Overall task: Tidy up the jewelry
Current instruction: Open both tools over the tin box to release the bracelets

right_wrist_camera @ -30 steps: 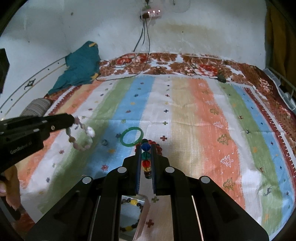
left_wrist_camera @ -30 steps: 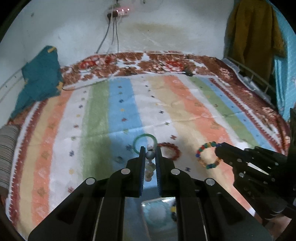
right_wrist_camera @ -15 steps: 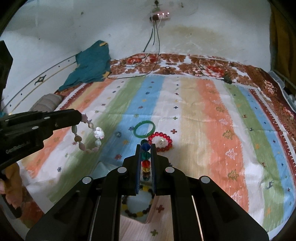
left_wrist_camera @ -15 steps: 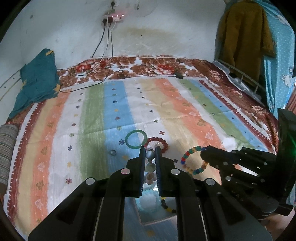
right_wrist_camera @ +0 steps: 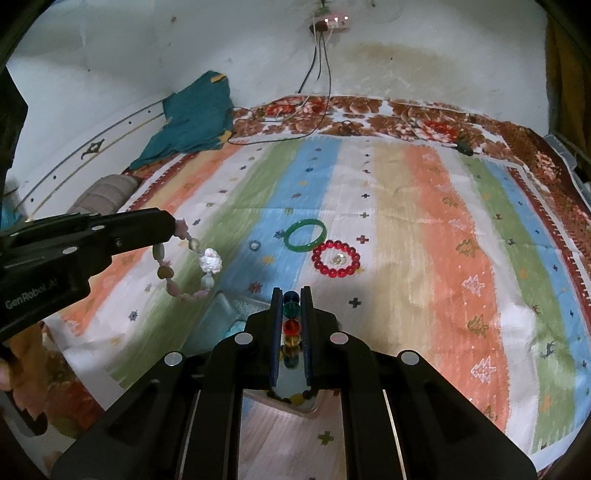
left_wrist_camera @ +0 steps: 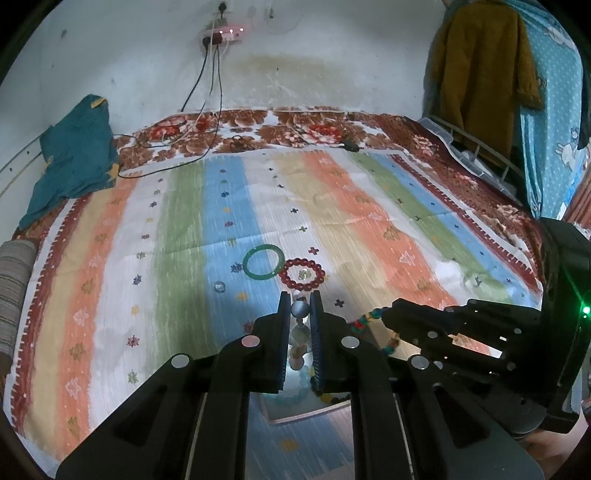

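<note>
Left gripper jaws narrow, pinched on a pale stone bracelet. In the left wrist view a grey bead sits between the fingertips and more pale beads run back down the gap. From the right wrist view the rest of that bracelet hangs as a loop below and beyond the left fingertips, clear of the cloth.

Right gripper jaws narrow as well, clamped on a multicolour bead bracelet: dark blue bead at the tips, then green, red and yellow stacked back between the fingers, remainder dangling under the gripper. In the left wrist view the same bracelet trails from the right gripper's tip, to the right of the left fingers.

Both grippers are held above the striped bedsheet, side by side and apart.

Just beyond both sets of fingertips a red bead bracelet lies flat on the sheet, with a small clear piece inside its ring. Touching or nearly touching it, slightly farther and left, lies a green bangle. Left of the bangle sits a small ring, apart from it.

Far back: floral blanket, teal cloth at far left, cables running up the wall to a power strip.
</note>
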Demonstrator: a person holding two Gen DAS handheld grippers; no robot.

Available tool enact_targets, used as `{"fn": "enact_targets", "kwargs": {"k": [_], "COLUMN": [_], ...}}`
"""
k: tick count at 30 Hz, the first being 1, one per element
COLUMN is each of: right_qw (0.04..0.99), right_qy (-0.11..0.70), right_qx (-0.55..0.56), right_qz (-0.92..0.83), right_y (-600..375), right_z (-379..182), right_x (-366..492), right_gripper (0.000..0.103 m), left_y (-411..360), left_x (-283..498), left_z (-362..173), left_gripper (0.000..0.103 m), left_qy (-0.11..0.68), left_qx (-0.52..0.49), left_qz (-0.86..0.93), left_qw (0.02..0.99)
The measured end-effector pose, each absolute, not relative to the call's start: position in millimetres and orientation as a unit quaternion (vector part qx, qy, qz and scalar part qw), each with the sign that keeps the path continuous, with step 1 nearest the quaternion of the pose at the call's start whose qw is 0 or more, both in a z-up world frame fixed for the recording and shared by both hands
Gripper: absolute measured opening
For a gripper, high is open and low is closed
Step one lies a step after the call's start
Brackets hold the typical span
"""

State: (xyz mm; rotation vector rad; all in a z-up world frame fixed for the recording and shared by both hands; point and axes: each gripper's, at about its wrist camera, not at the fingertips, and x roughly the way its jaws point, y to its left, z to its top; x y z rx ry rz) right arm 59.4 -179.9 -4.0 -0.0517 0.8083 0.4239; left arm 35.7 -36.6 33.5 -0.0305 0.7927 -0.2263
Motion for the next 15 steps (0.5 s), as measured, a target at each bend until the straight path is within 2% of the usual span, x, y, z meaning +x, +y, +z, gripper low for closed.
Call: {"fn": "enact_targets", "kwargs": {"k": [3, 5, 7, 15], "right_qw": [0.895, 0.895, 0.899, 0.898], "right_qy": [0.395, 0.396, 0.392, 0.411], "right_qx": [-0.026, -0.029, -0.03, -0.011], "right_qz": [0.206, 0.204, 0.192, 0.158], "right_y": [-178, -179, -181, -200], "right_z": [-7, -6, -5, -12], "right_x": [58, 59, 59, 76], "right_gripper": [0.011, 0.015, 0.04, 0.044], "left_y": [-39, -39, -39, -28], "left_x": [32, 31, 31, 40], "left_z": [31, 31, 31, 29], "left_gripper": [0.01, 0.012, 0.027, 0.044], "left_qy": [0.394, 0.398, 0.398, 0.396], "left_qx": [-0.012, -0.01, -0.006, -0.003], "left_qz": [-0.11, -0.105, -0.097, -0.062], "left_qw": [0.913, 0.911, 0.912, 0.916]}}
